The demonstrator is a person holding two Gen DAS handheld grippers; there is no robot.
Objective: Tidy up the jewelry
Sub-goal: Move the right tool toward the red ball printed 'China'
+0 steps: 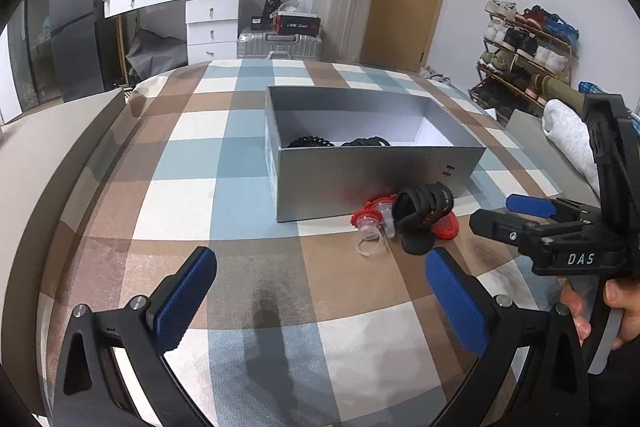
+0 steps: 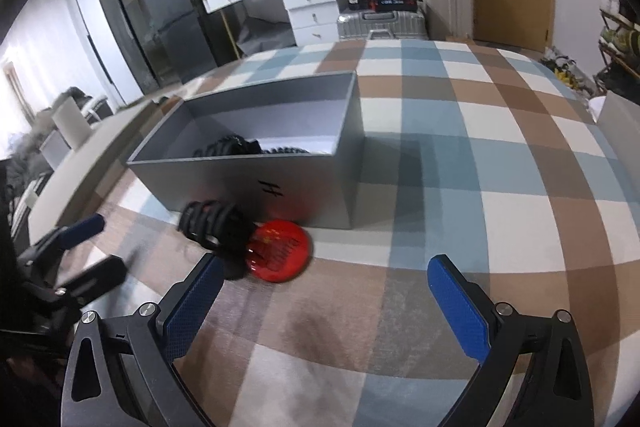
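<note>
The left gripper [image 1: 320,299] and right gripper [image 2: 324,303] are hovering low in frame, jaws apart, empty, facing loose black bracelets [image 1: 424,211] beside the centre-frame grey box [image 1: 372,183], likely awaiting pickup.

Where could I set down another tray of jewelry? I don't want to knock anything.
Bare checked cloth lies left of the grey box, and more to its right. It is crowded at the box's front wall, where the black coil bands and the red piece lie, with clear rings.
</note>
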